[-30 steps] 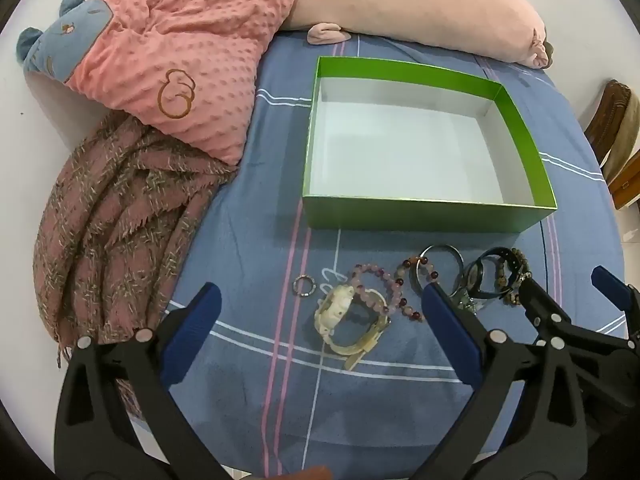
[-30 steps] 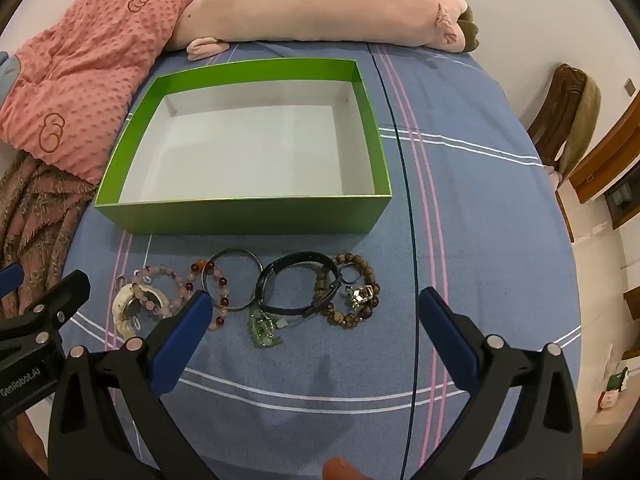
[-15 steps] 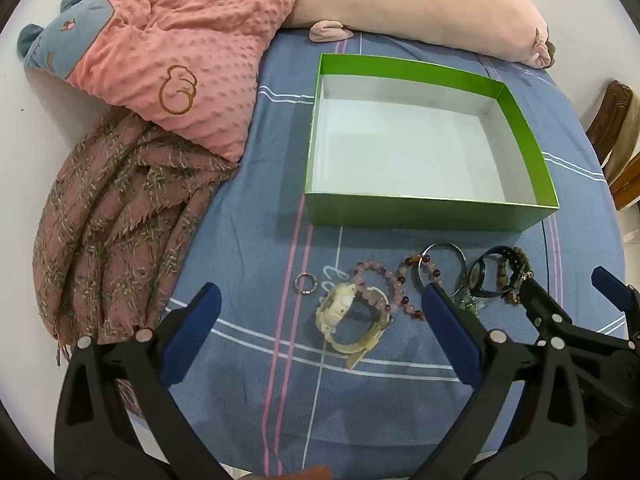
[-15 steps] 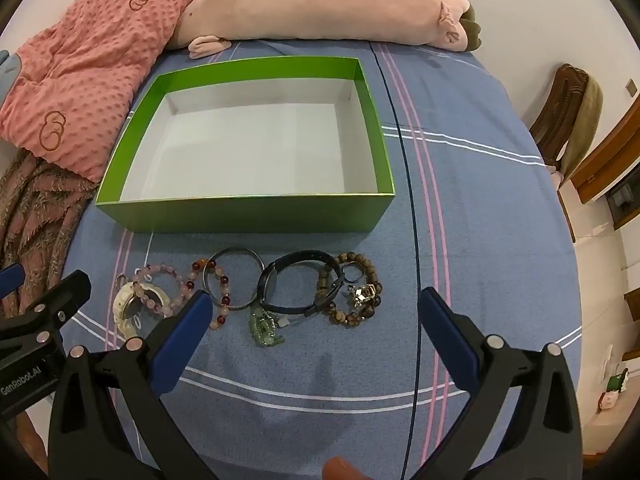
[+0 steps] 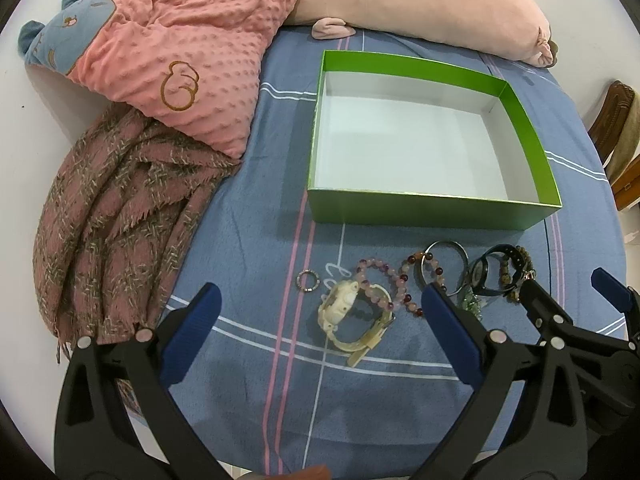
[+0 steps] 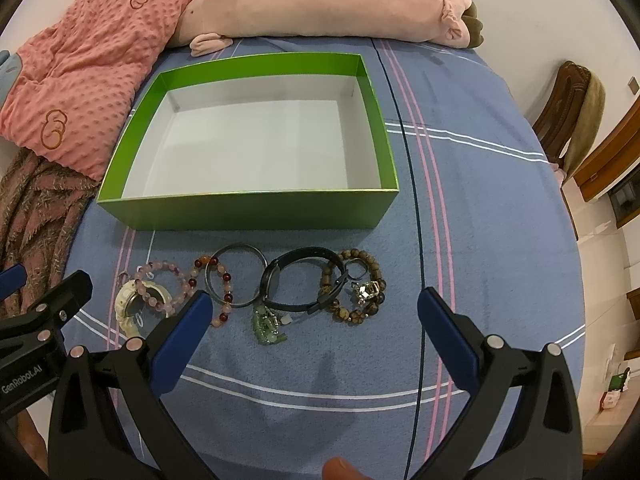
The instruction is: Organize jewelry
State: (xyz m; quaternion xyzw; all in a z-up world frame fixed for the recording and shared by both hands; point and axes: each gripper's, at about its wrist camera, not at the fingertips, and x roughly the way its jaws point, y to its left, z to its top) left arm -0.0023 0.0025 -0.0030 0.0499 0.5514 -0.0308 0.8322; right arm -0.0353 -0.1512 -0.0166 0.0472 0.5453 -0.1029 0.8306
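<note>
In front of the empty green cardboard box, from the stiff cream watch to the loose, slippery brown wooden bead bracelet, all looks light, best pinched at a band, while the left gripper and the right gripper stand wide open, holding nothing.

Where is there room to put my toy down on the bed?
Inside the green box, nothing lies there, and on the blue sheet right of it. The strip before the box is crowded with bracelets.

The only readable text is "GenRobot.AI", in white on the black body of the left gripper, at the near left edge of the right wrist view.
</note>
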